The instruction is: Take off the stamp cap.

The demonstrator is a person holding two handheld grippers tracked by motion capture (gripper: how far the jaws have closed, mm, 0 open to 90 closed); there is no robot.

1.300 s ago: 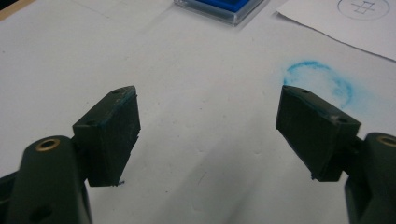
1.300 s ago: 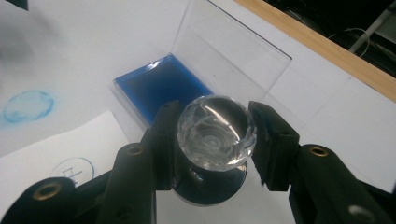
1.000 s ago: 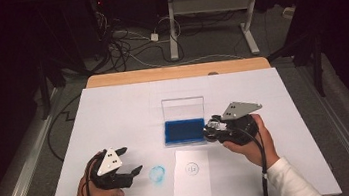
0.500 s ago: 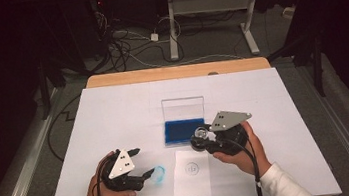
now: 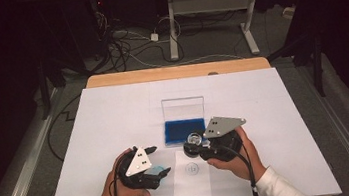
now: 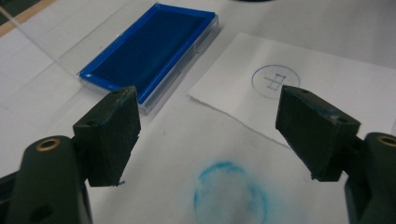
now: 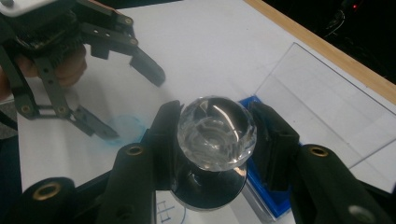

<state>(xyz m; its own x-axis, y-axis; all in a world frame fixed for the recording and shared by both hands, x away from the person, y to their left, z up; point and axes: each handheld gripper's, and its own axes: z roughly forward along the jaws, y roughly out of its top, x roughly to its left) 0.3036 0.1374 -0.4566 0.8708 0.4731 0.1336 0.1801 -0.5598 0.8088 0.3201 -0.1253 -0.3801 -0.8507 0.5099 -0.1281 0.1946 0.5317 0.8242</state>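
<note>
My right gripper (image 5: pixel 194 144) is shut on a stamp with a clear faceted knob (image 7: pixel 215 130), held just in front of the blue ink pad (image 5: pixel 185 129) and above the top edge of a white paper (image 5: pixel 192 181). The paper bears a round blue stamp mark (image 6: pixel 274 81). My left gripper (image 5: pixel 161 160) stands open to the left of the paper, over a smeared blue ring (image 6: pixel 231 196) on the table. Its jaws have just closed a little, with nothing between them. The right gripper view shows the left gripper (image 7: pixel 130 105) farther off.
The ink pad's clear lid (image 5: pixel 183 108) stands up behind the pad. The white table cover (image 5: pixel 114 115) ends in a wooden edge (image 5: pixel 174 72) at the back. Table legs and cables lie on the floor beyond.
My left gripper moved right toward the paper and now stands over the blue ring. My right gripper carried the stamp left, from the pad's right side to its front edge.
</note>
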